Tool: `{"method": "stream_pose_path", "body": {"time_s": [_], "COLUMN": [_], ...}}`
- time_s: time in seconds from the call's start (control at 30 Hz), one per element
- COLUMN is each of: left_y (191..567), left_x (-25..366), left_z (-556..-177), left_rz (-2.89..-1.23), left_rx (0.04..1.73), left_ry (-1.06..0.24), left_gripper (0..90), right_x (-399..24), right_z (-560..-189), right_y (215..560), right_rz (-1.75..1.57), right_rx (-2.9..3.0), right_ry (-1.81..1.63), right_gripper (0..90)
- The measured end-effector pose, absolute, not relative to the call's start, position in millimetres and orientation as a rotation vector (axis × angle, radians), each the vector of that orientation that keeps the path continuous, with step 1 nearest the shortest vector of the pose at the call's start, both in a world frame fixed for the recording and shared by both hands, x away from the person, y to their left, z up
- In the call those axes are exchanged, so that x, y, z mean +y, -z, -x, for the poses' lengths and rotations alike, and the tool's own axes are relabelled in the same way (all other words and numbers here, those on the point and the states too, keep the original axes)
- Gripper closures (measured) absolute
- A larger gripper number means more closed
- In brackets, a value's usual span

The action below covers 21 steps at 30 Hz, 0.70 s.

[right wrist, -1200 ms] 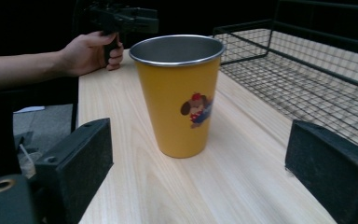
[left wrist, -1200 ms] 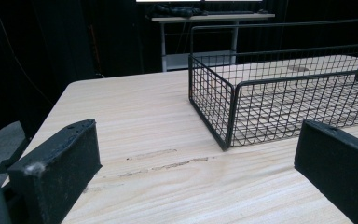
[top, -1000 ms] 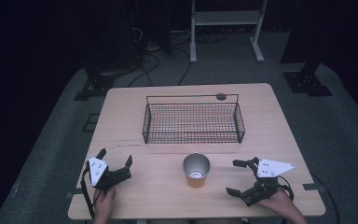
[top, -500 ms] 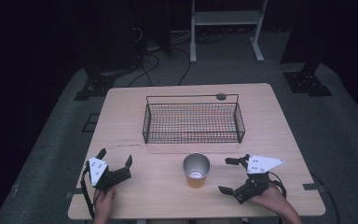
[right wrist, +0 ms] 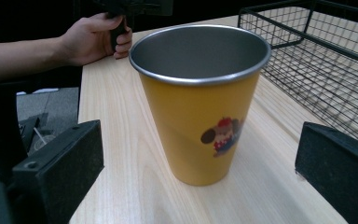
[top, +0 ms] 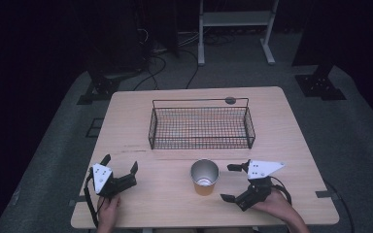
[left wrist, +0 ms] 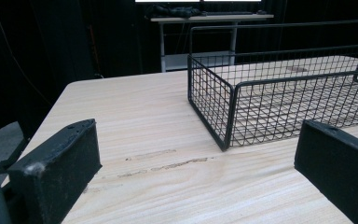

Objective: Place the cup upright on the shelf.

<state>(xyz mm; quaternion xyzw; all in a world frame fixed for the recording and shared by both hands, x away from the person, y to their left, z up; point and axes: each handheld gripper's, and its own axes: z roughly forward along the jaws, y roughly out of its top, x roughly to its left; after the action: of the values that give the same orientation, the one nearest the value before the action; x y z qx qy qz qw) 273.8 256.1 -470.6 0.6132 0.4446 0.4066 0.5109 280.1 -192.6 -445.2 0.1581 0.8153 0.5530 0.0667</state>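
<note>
1. A yellow cup (top: pixel 204 177) with a metal rim and inside stands upright on the wooden table (top: pixel 126 116), near the middle of the table's front edge and just in front of the wire basket (top: pixel 200 124).
2. In the right gripper view the cup (right wrist: pixel 199 107) stands between the two black jaws, though farther along; neither jaw touches it. A small cartoon figure is printed low on its side.
3. The right gripper (top: pixel 231 182) sits just right of the cup, near the table's front right corner, pointing at the cup. Its jaws are spread wide and hold nothing.
4. The left gripper (top: pixel 120 166) rests toward the front left corner, well apart from the cup. Its jaws are also spread, with bare wood between them in the left gripper view.
5. The basket (left wrist: pixel 279 93) lies at the middle of the table toward the far edge, with a dark round mark (top: pixel 230 100) on the wood behind its far right corner.
6. The person's left hand (right wrist: pixel 97 37) grips its gripper's handle beyond the cup in the right gripper view.
</note>
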Motion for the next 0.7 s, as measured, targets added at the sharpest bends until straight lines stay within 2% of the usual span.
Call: {"method": "stream_pose_path", "body": {"time_s": [0.7], "left_y": [470.5], "left_x": [256.1], "left_z": [-273.9], "left_rz": [-1.475], "left_rx": [1.071], "left_ry": [-0.978], "left_gripper": [0.0], "right_x": [-158.5], "right_z": [-297.6], "right_y": [444.6], "right_rz": [-0.469], "right_rx": [2.495], "right_ry": [-1.667], "right_gripper": [0.0]}}
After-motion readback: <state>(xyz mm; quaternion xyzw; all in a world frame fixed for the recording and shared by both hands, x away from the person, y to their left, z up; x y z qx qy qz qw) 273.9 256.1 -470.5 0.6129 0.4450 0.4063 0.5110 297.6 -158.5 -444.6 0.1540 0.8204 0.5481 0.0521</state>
